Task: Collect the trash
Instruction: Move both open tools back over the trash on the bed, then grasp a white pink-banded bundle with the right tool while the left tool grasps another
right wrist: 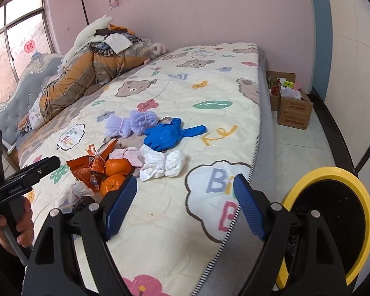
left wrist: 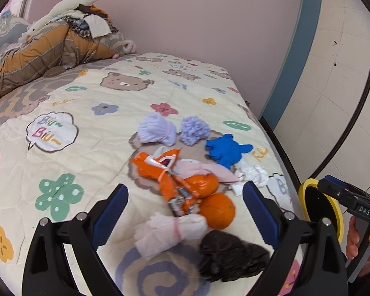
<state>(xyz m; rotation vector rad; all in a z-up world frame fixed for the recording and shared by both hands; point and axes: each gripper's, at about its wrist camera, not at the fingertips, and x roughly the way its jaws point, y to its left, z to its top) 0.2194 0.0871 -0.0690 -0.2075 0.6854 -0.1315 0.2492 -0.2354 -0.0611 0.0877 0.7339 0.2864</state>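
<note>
Trash lies in a heap on the bed quilt [left wrist: 86,133]: an orange snack wrapper [left wrist: 169,180], two oranges [left wrist: 218,211], a tied pink-white wad [left wrist: 170,231], a dark wad [left wrist: 230,259], a blue glove [left wrist: 225,151], two lilac bundles [left wrist: 157,133] and a white cloth wad [right wrist: 164,164]. My left gripper [left wrist: 185,212] is open and empty, its fingers on either side of the wrapper and oranges. My right gripper [right wrist: 185,199] is open and empty over the bed's edge. A yellow-rimmed black bin [right wrist: 333,222] stands beside the bed; it also shows in the left wrist view [left wrist: 318,207].
Folded bedding and soft toys [right wrist: 91,69] are piled at the head of the bed. Cardboard boxes [right wrist: 293,108] with items stand on the floor past the bed's far corner. A pink wall [left wrist: 209,24] runs along the bed's far side.
</note>
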